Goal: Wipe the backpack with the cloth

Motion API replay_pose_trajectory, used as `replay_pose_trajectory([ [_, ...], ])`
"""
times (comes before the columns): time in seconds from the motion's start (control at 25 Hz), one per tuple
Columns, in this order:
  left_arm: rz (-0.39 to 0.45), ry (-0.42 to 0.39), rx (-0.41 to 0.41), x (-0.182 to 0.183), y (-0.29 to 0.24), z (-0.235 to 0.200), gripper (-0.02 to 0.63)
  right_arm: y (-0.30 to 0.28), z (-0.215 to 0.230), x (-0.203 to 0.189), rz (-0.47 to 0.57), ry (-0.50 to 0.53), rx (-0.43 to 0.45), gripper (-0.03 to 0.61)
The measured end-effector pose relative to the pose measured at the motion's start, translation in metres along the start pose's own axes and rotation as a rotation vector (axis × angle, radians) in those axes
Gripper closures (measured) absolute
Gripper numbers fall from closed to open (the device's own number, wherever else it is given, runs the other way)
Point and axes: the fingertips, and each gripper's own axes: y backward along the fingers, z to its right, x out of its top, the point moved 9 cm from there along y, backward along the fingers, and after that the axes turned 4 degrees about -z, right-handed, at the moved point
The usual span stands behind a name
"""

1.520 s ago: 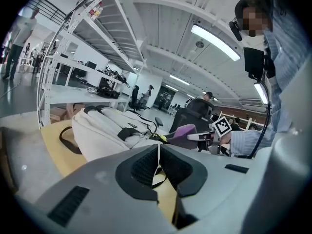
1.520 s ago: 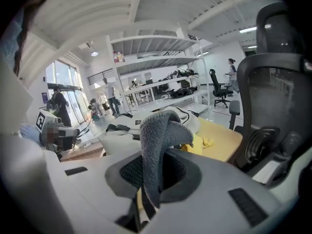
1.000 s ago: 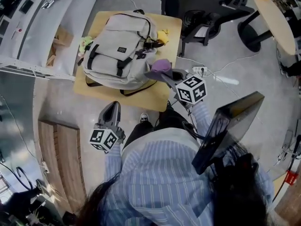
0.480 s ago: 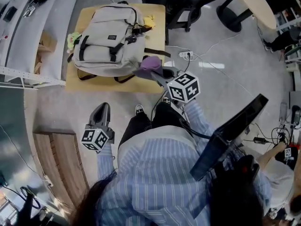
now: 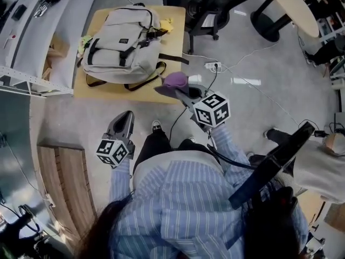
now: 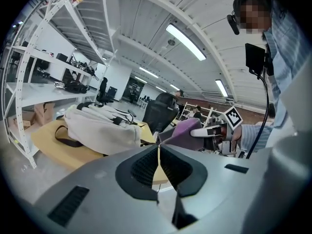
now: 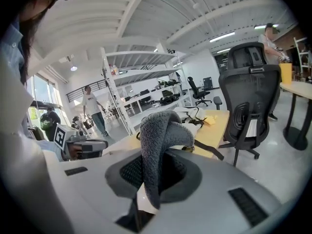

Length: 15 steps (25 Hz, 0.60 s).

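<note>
- The right gripper (image 7: 151, 177) is kept closed on the cloth (image 7: 160, 130). The cloth is pinched between the jaws, and its loose part is folded up above them.
- In the head view, the right gripper (image 5: 180, 92) is seen in the air, close to the near right corner of the table (image 5: 81, 89). The purple cloth (image 5: 173, 82) is carried at its tip.
- The cloth is held near the backpack (image 5: 121, 42), but no contact between them can be seen.
- The left gripper (image 6: 158, 161) is closed. Its jaws are pressed together and nothing is held between them.
- In the head view, the left gripper (image 5: 127, 118) is found over the floor on the near left side, well apart from the table.
- The light grey backpack is laid flat on the low wooden table, with its black buckles upward. One dark strap is hung over the near edge.
- A small yellow object (image 5: 168, 24) is placed on the table, just beside the far right part of the backpack.
- A black office chair (image 5: 207, 7) is set to the far right of the table, and a power strip (image 5: 211, 66) is laid on the floor nearby.
</note>
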Motion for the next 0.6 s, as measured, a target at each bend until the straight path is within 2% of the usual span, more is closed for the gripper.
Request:
replay_pose_trajectory([
  [0.28, 0.063, -0.005, -0.031, -0.015, -0.019, 0.104, 0.598, 0.081, 0.002, -0.053, -0.012, 0.009, 0.044, 0.537],
  [0.44, 0.078, 0.042, -0.032, -0.049, -0.016, 0.162, 0.598, 0.123, 0.002, -0.091, -0.027, 0.01, 0.066, 0.537],
  [0.6, 0.044, 0.059, -0.002, -0.084, -0.002, 0.197, 0.598, 0.151, -0.001, -0.12, -0.031, 0.009, 0.092, 0.537],
])
